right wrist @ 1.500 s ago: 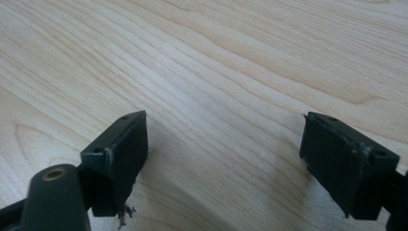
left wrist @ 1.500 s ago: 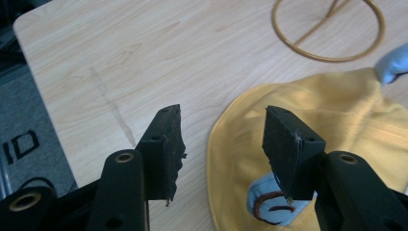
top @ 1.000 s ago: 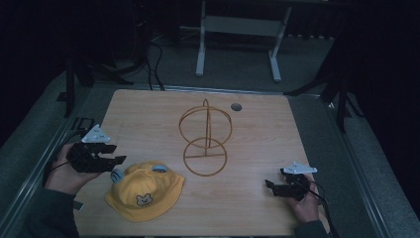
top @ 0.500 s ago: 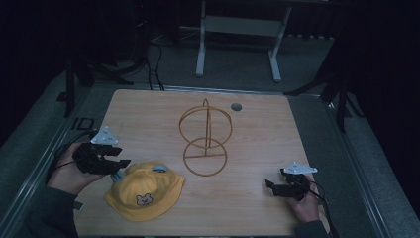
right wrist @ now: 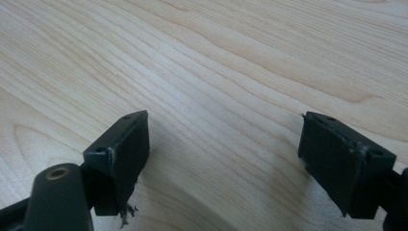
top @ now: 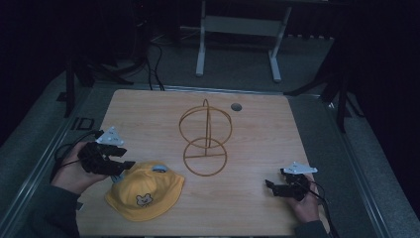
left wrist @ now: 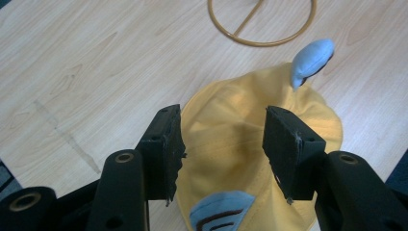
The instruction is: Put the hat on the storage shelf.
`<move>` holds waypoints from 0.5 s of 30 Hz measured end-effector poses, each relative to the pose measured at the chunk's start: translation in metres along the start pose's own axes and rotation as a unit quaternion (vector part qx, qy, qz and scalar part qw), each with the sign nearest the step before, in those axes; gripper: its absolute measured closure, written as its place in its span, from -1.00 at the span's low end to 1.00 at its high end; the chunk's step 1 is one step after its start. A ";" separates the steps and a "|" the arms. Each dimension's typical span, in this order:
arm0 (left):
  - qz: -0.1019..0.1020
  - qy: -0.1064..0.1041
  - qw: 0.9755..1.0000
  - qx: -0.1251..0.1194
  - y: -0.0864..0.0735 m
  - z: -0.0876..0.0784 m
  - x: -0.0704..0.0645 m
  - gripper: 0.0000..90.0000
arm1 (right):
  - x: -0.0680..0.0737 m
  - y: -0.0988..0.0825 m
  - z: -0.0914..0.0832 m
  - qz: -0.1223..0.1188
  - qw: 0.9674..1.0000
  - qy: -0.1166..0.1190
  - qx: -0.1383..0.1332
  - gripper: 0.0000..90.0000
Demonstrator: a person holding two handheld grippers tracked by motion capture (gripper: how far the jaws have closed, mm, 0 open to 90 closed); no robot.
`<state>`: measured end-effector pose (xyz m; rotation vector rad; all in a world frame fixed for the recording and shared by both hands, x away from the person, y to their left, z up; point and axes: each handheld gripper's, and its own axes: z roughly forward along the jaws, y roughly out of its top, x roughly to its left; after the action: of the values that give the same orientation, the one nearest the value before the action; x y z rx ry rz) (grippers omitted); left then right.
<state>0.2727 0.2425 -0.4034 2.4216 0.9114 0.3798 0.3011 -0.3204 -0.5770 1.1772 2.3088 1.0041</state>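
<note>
A person's left tool (top: 119, 167) hung over the near-left part of the wooden tabletop (top: 267, 129), its 2 black jaws spread apart above the edge of a yellow bucket hat (top: 144, 191) and gripping nothing. The hat, with a bear face on its front and 2 pale blue ears (left wrist: 312, 57), lay flat beside a gold wire stand (top: 205, 141) made of 2 rings, 1 upright and 1 flat on the wood. The right tool (top: 275, 187) rested low at the near-right corner, well apart from the hat, jaws wide open over bare wood. A small dark round fitting (top: 236, 106), possibly a cable hole, sat near the far edge.
</note>
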 end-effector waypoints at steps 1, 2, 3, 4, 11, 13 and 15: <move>0.000 0.000 1.000 0.000 0.000 0.000 0.000 0.08 | 0.000 0.000 0.000 -0.001 1.000 0.000 0.000 -0.60; 0.004 -0.003 1.000 0.002 0.002 0.002 -0.002 0.08 | 0.000 0.000 0.000 -0.001 1.000 0.000 0.000 -0.60; 0.004 -0.004 1.000 0.003 0.002 0.002 -0.002 0.07 | 0.000 0.000 0.000 -0.001 1.000 0.000 0.000 -0.60; 0.005 -0.006 1.000 0.004 0.003 0.003 -0.003 0.07 | 0.000 0.000 0.000 -0.001 1.000 0.000 0.000 -0.60; 0.023 -0.019 0.999 0.027 0.008 0.010 -0.008 0.08 | 0.000 0.000 0.000 0.000 1.000 0.000 0.000 -0.60; 0.027 -0.022 0.999 0.035 0.008 0.012 -0.009 0.08 | 0.000 0.000 0.000 0.000 1.000 0.000 0.000 -0.60; 0.032 -0.025 0.998 0.044 0.009 0.014 -0.010 0.09 | 0.000 0.000 0.000 0.000 1.000 0.000 0.000 -0.60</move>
<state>0.2763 0.2253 -0.4107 2.5344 0.8467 0.3066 0.3011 -0.3204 -0.5770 1.1765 2.3089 1.0044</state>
